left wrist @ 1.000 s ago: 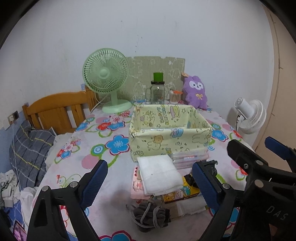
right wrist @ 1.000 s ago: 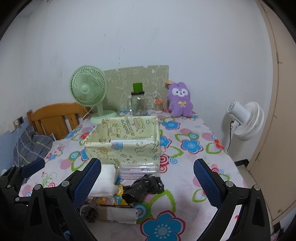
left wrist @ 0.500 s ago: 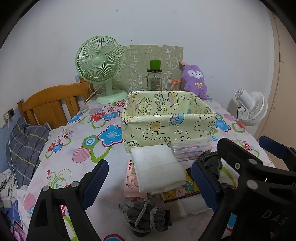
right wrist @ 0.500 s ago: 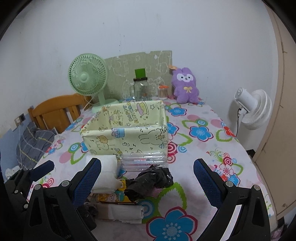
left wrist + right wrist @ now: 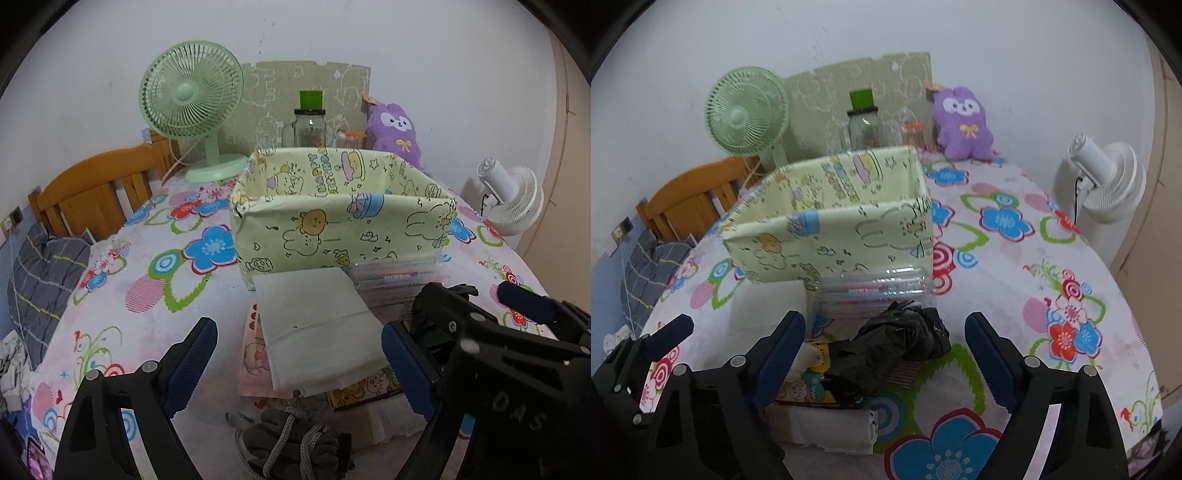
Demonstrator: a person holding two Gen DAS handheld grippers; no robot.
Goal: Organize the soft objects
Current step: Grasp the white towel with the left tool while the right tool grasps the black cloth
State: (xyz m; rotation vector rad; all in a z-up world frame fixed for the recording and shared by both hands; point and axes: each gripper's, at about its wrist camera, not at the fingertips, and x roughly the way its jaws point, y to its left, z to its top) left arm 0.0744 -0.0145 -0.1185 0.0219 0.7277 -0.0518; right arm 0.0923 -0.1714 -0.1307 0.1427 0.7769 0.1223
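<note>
Floral-printed tablecloth [image 5: 1015,266] covers the table, whose right side lies bare out to the rounded edge beside a white standing fan [image 5: 1104,184]; left of the table stand a wooden headboard [image 5: 92,195] and a grey plaid pillow [image 5: 40,273]. Near the middle sits a pale yellow cartoon-print fabric box [image 5: 343,225], open-topped, with a stack of clear plastic packets [image 5: 871,291] touching its front wall. Before these lies the pile of soft items: a folded white cloth [image 5: 317,325] on a pink towel [image 5: 253,354], a crumpled black plastic bag [image 5: 894,347], and a grey knitted bundle [image 5: 295,443] nearest the table edge. The left gripper [image 5: 299,365] hovers with fingers spread wide around the white cloth, holding nothing; the right gripper [image 5: 886,362], equally spread, brackets the black bag. Along the wall stand a green desk fan [image 5: 192,103], a glass jar [image 5: 310,125] and a purple plush rabbit [image 5: 962,122].
</note>
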